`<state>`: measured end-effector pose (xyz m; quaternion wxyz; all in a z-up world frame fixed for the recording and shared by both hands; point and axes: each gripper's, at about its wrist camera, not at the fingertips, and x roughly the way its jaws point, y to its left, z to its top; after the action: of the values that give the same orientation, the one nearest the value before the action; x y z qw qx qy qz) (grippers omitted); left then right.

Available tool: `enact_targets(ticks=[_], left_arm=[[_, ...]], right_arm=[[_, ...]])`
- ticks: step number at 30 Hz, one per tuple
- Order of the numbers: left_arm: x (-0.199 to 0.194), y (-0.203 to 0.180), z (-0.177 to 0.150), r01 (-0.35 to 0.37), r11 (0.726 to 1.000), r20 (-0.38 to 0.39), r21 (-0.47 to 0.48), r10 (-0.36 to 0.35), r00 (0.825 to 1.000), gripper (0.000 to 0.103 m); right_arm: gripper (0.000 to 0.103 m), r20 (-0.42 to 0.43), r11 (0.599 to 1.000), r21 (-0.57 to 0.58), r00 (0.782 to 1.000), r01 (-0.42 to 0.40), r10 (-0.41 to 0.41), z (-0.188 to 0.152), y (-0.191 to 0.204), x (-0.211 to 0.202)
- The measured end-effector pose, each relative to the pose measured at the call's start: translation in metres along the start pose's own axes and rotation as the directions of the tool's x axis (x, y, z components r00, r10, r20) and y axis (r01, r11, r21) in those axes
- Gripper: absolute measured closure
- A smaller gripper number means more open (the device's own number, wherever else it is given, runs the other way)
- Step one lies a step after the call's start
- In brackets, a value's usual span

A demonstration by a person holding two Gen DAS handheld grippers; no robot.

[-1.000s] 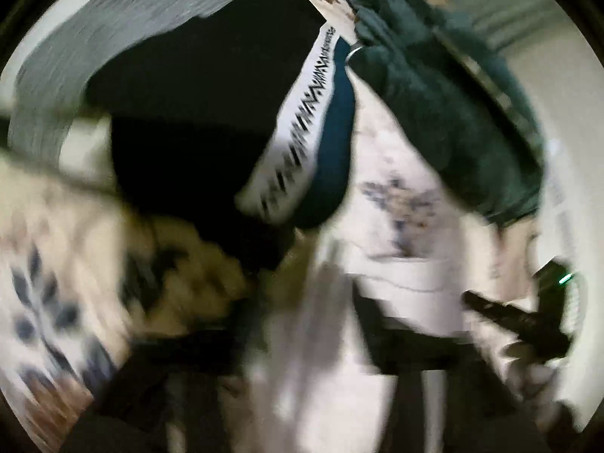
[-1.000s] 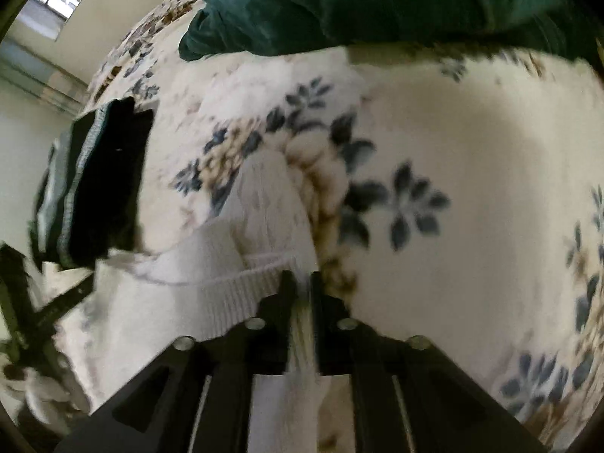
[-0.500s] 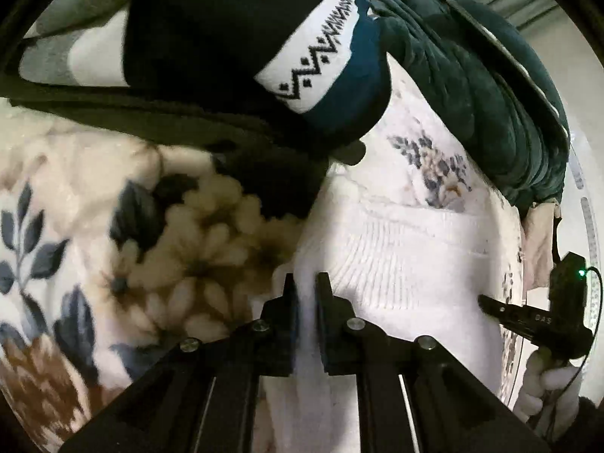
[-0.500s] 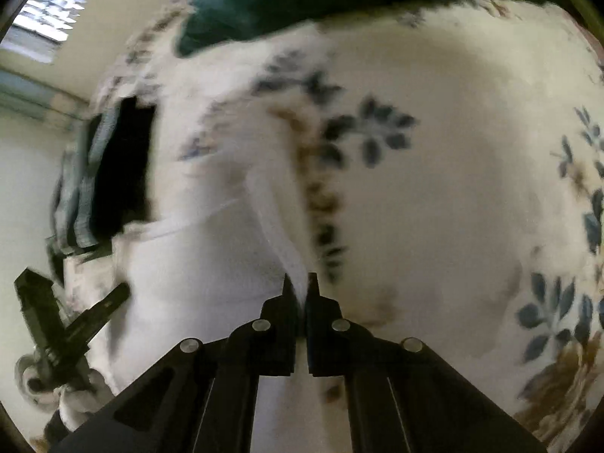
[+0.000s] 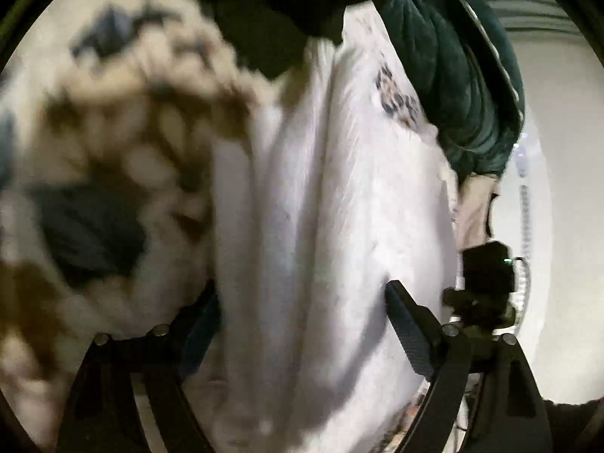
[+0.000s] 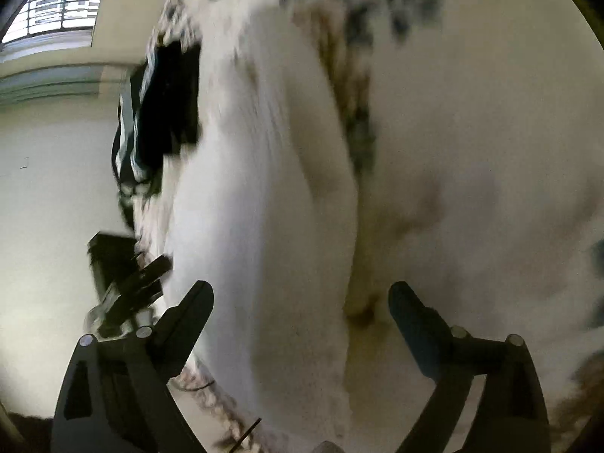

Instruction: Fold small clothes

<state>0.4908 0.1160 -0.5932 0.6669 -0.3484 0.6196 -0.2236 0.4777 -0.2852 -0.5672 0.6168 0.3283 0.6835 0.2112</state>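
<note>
A white knit garment (image 5: pixel 339 207) lies folded lengthwise on the floral blanket (image 5: pixel 105 158). My left gripper (image 5: pixel 302 305) hangs close over its near end. Its jaws are opening wide, with the cloth lying between them, and the fingers (image 5: pixel 409 328) do not press on it. In the right wrist view the same white garment (image 6: pixel 256 226) runs up the middle. My right gripper (image 6: pixel 302 298) is low over it and its jaws are also opening, with the cloth and bare blanket between the fingers (image 6: pixel 413 313). Both views are blurred by motion.
A pile of dark folded clothes (image 6: pixel 166 105) sits beyond the garment near the bed's edge. A dark green quilted garment (image 5: pixel 453 68) lies at the far side. The floral blanket (image 6: pixel 472 151) spreads to the right. A pale wall and a window (image 6: pixel 56 3) stand past the bed.
Half a second ago both grippers were shut on the white garment's edge. Both have now opened and let it go, and have sunk closer to the bed.
</note>
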Motion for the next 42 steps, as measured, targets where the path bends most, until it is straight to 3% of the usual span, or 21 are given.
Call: enact_targets(ticks=[4,5,6,7,8,9,12,19,26,31,35,39,42], left_arm=[[0.001,-0.005,0.001,0.054,0.998,0.032,-0.022,-0.054,0.998,0.019],[0.001,-0.011,0.000,0.069,0.998,0.043,-0.016,-0.068,0.997,0.027],[0.000,-0.021,-0.002,0.058,0.998,0.065,0.005,-0.058,0.996,0.046],[-0.005,-0.026,-0.004,0.057,0.998,0.087,0.018,-0.059,0.994,0.059],[-0.008,-0.030,-0.005,0.063,0.998,0.104,0.020,-0.065,0.992,0.060],[-0.014,-0.038,-0.007,0.075,0.997,0.126,0.026,-0.078,0.989,0.065],[-0.028,-0.058,-0.012,0.068,0.996,0.146,0.056,-0.075,0.986,0.066],[-0.081,-0.097,0.001,0.133,0.987,0.178,0.092,-0.148,0.973,0.066],[-0.171,-0.128,0.069,0.123,0.967,0.207,0.221,-0.170,0.963,0.066],[-0.238,-0.131,0.155,0.048,0.955,0.255,0.294,-0.127,0.958,0.066],[-0.267,-0.096,0.218,-0.008,0.955,0.296,0.296,-0.084,0.951,0.066],[-0.257,-0.049,0.257,-0.054,0.966,0.303,0.253,-0.026,0.953,0.065],[-0.233,-0.011,0.277,-0.116,0.969,0.273,0.220,0.053,0.961,0.063]], right_arm=[[0.007,-0.104,0.993,0.004,0.987,-0.121,0.120,-0.004,-0.001,0.045],[0.007,-0.111,0.993,0.004,0.987,-0.118,0.117,-0.003,0.001,0.053],[0.008,-0.105,0.992,0.011,0.987,-0.124,0.125,-0.002,0.001,0.057],[0.013,-0.078,0.991,0.022,0.988,-0.132,0.133,-0.002,0.003,0.058],[0.037,-0.060,0.992,0.025,0.990,-0.127,0.128,-0.003,0.005,0.056],[0.051,-0.045,0.993,0.028,0.992,-0.114,0.116,-0.004,0.006,0.054],[0.058,0.009,0.992,0.037,0.992,-0.124,0.124,-0.014,0.013,0.037],[0.059,0.082,0.995,0.023,0.992,-0.102,0.100,-0.037,0.069,-0.013],[0.059,0.209,0.996,-0.044,0.975,-0.074,0.081,-0.031,0.175,-0.055],[0.059,0.286,0.992,-0.080,0.951,-0.096,0.115,0.021,0.268,-0.043],[0.059,0.304,0.985,-0.123,0.940,-0.119,0.152,0.087,0.332,0.001],[0.059,0.284,0.981,-0.145,0.945,-0.126,0.163,0.153,0.364,0.057],[0.059,0.251,0.983,-0.147,0.957,-0.107,0.142,0.192,0.364,0.103]])
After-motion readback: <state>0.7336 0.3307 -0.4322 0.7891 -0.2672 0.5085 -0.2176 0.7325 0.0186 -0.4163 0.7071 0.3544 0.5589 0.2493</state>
